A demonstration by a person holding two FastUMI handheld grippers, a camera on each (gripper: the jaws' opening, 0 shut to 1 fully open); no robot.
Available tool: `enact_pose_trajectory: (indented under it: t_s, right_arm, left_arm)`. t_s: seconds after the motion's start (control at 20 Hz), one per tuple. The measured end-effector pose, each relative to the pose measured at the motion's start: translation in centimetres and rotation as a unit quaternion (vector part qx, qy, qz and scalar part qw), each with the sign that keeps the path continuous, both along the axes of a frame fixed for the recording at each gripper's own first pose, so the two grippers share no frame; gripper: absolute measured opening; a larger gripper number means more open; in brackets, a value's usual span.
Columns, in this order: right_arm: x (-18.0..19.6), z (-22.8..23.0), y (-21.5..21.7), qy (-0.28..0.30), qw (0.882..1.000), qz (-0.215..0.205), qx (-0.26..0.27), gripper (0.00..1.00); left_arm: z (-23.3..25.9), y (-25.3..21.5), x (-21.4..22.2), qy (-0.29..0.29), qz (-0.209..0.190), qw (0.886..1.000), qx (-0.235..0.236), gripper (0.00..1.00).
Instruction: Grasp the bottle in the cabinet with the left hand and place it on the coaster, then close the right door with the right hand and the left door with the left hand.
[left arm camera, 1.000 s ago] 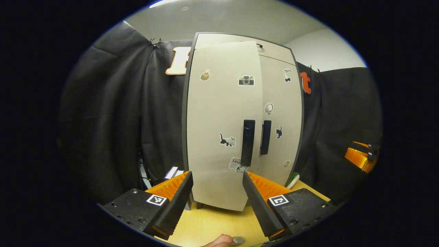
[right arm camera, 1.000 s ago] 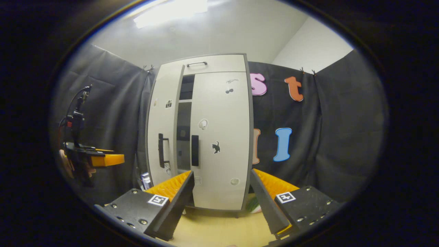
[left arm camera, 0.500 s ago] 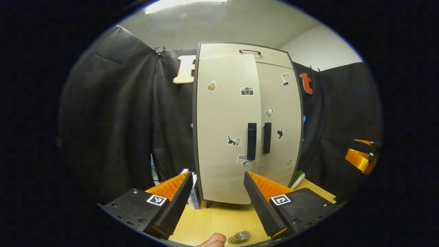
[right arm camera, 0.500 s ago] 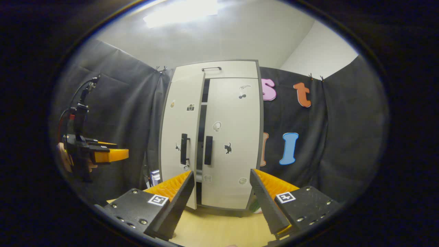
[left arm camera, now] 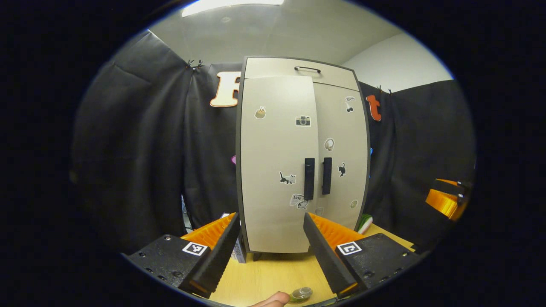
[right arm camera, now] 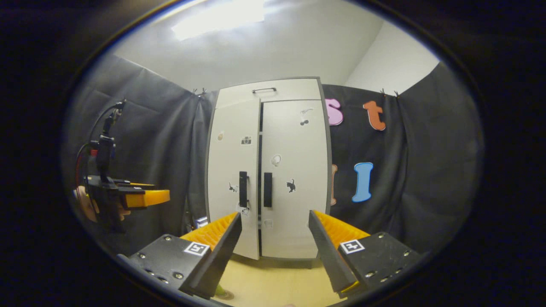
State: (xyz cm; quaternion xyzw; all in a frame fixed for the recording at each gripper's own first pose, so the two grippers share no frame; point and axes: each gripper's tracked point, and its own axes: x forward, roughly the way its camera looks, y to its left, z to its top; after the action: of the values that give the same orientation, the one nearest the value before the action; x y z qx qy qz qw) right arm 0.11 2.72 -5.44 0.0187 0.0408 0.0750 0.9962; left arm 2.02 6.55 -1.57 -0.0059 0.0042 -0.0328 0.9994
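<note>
Both grippers, left [left arm camera: 268, 251] and right [right arm camera: 275, 251], hold their jaws wide apart and empty, near the cabinet [left arm camera: 300, 157]. Its left door [left arm camera: 275, 162] has swung from ajar to almost shut beside the closed right door [left arm camera: 341, 153]. The bottle [left arm camera: 301, 293] stands on the desk [left arm camera: 273, 273] at the near edge, so the task looks practically complete.

Cabinet [right arm camera: 273, 91]: pale, upright on a wooden table [right arm camera: 277, 285], against black cloth. Right door [right arm camera: 294, 179] sat flush; left door [right arm camera: 232, 179] stood a little proud, a thin dark gap between the two. One dark vertical handle on each door, side by side at the centre seam. Small stickers on both doors. Drawer with a slim handle above. Right gripper [right arm camera: 275, 251]: fingers apart, nothing between them, short of the cabinet. Left gripper [right arm camera: 140, 197]: at the left edge, held by a hand [right arm camera: 87, 207], well apart from the cabinet; its jaw state could not be made out.
</note>
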Motion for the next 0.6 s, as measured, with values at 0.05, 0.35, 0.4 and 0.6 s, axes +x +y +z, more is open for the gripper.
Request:
enact_pose_trajectory:
  t_s: [0.05, 0.35, 0.4, 0.6]
  right_arm:
    - [0.2, -0.1, -0.4, -0.001, 1.0, -0.005, -0.007, 0.95]
    - [-0.1, 0.6, -1.7, -0.004, 1.0, -0.022, -0.021, 0.96]
    - [-0.4, 0.7, -2.3, -0.005, 0.999, -0.028, -0.028, 0.95]
    - [-0.5, 0.9, -3.3, 0.0, 0.999, -0.042, -0.026, 0.95]
  left_arm:
    - [-0.1, 0.0, 0.3, 0.001, -0.006, 1.0, -0.005, 0.94]
    - [-0.9, -0.7, 1.9, 0.006, -0.027, 1.0, -0.003, 0.95]
    - [-1.5, -0.8, 2.0, 0.015, -0.026, 1.0, -0.001, 0.93]
    - [-2.0, -1.7, 2.4, 0.019, -0.034, 0.999, 0.003, 0.95]
